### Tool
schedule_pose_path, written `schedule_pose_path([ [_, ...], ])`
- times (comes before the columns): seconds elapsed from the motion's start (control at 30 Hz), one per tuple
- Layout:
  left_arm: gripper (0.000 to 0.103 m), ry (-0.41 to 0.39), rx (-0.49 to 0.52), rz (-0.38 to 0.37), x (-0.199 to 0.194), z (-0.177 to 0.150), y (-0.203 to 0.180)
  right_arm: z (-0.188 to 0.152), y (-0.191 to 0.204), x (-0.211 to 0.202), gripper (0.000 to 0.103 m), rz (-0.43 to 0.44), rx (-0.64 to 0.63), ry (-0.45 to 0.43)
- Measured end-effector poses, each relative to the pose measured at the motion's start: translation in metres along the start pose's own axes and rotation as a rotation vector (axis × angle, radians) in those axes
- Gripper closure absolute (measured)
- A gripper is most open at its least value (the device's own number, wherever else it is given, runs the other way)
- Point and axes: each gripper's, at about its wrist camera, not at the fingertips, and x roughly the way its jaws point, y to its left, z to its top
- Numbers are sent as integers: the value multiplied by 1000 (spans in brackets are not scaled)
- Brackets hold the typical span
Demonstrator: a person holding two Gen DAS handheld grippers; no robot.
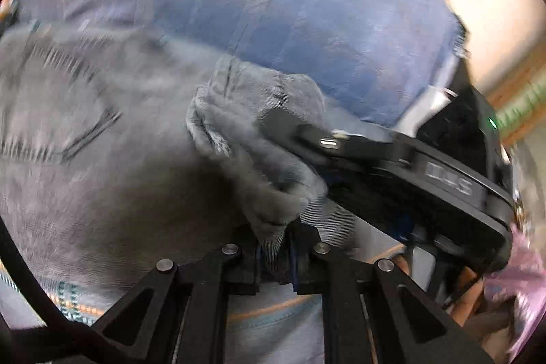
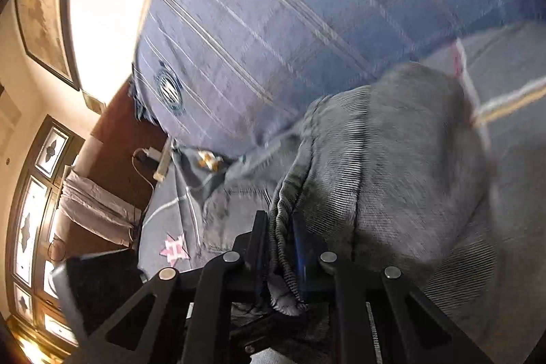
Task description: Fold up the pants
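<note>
Pants (image 1: 102,132), grey denim, fill the left and centre of the left wrist view, blurred, lying over a blue bedspread (image 1: 307,23) with pale stripes. Bunched hem or edge of the fabric runs down into the left hand-held gripper (image 1: 274,258) at lower centre; its fingers are clenched on that fold. Right of centre, the right hand-held gripper (image 1: 273,121) reaches in from the right edge, its black body angled down-right, tip pressed into the same bunch of cloth. Pink sleeve (image 1: 525,275) at far right.

Right wrist view: wooden cabinet (image 2: 30,210) with patterned glass panes at left edge, framed picture (image 2: 44,19) upper left. Bedspread (image 2: 273,5) spans the top. Pants (image 2: 392,159) mound in centre-right, draped on the bed. At lower centre the right hand-held gripper (image 2: 278,261) pinches a gathered ridge of denim between blue-padded fingers.
</note>
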Motion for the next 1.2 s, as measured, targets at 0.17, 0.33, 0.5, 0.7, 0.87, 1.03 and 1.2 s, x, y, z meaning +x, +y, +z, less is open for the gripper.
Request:
schedule_pose_path([
  [0.17,90,8,-86,-34,-8,-3,14,-1,-12,-1,79,89,65,-6],
  [0.33,90,-138,-61,33,-37,-10,3,4,-2,-47,15,6,16,-196],
  [0.5,84,-43,-175,45,-19,-11,28,1,-29,-50,15,-72,110,-166],
  [0.7,55,-122,-103,112,-35,5,19,-3,-26,-33,16,-191,75,-105],
  [0.87,75,-73,-92,170,-25,17,37,-8,-14,-20,17,-333,-11,-72],
  [1.03,77,-140,-41,186,-36,27,25,-12,-7,-25,18,-351,-55,-88],
  [1.2,76,-30,-41,256,-12,26,40,-15,-15,-7,18,-408,-53,7],
])
